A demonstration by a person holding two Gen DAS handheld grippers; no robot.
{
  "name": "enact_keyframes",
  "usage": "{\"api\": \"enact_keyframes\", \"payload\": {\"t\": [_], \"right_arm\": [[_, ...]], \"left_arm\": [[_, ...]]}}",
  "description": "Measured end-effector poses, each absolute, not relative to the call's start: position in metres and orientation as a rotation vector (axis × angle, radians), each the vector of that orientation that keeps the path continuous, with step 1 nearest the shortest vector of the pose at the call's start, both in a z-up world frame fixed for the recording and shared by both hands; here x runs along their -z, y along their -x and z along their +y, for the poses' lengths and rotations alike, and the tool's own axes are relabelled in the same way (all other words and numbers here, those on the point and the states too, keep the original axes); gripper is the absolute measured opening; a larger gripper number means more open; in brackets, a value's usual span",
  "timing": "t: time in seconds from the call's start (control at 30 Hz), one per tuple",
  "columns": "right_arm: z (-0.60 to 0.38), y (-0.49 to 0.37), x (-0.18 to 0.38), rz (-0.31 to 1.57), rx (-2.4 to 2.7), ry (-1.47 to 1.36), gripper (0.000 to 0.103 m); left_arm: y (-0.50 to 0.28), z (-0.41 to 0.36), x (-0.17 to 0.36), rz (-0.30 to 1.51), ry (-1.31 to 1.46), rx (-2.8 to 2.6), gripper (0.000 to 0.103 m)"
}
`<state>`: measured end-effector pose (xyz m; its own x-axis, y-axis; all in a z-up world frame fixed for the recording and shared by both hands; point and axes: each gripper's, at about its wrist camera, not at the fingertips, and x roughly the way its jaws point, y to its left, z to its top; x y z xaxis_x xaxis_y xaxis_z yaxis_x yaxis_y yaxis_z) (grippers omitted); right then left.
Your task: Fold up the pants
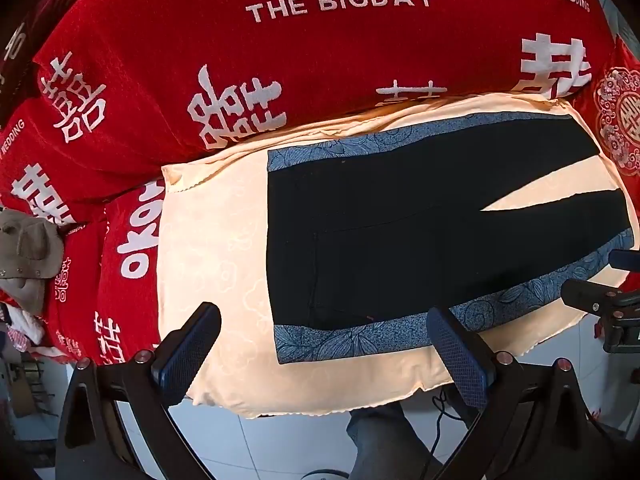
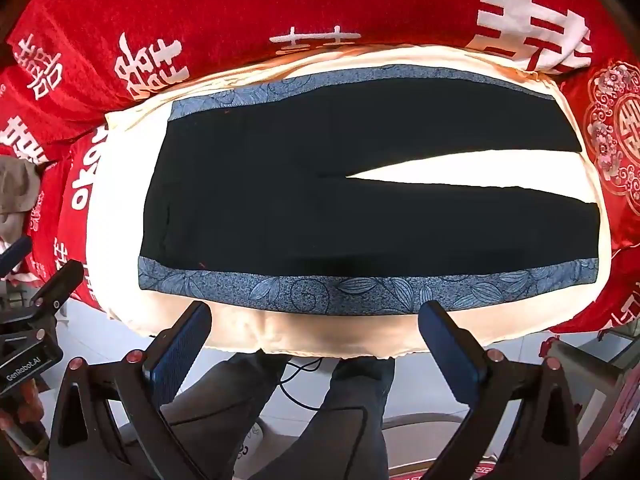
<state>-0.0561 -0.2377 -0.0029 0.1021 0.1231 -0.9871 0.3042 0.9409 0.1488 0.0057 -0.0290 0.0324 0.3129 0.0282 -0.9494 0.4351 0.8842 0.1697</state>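
Black pants [image 1: 400, 232] with blue floral side stripes lie flat on a cream cloth [image 1: 212, 240], waistband to the left, two legs spread apart to the right. They also show in the right wrist view [image 2: 320, 192] on the cream cloth [image 2: 116, 248]. My left gripper [image 1: 324, 328] is open and empty, hovering at the near edge by the waistband end. My right gripper [image 2: 316, 320] is open and empty, just off the near stripe [image 2: 360, 286] at mid-length. The right gripper also shows at the right edge of the left wrist view [image 1: 600, 300].
A red quilt with white lettering [image 1: 320, 48] is piled behind and left of the cloth. A grey stuffed toy [image 1: 28, 256] sits at the far left. The person's legs [image 2: 320, 412] and a cable are on the tiled floor below the bed edge.
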Motion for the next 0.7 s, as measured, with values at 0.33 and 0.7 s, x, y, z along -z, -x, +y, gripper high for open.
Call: {"api": "enact_keyframes", "payload": {"t": [0.33,0.7], "right_arm": [[-0.2386,0.0562,0.0031,1.473,0.136,-0.351,0.103],[-0.241,0.0542,0.0027,1.471,0.132,-0.36,0.103]], "left_arm": [[-0.0077,-0.0308,-0.0327,1.235,-0.443,0.272,0.103],[-0.0095,-0.0347,-0.0338,1.233,-0.455,0.261,0.103]]}}
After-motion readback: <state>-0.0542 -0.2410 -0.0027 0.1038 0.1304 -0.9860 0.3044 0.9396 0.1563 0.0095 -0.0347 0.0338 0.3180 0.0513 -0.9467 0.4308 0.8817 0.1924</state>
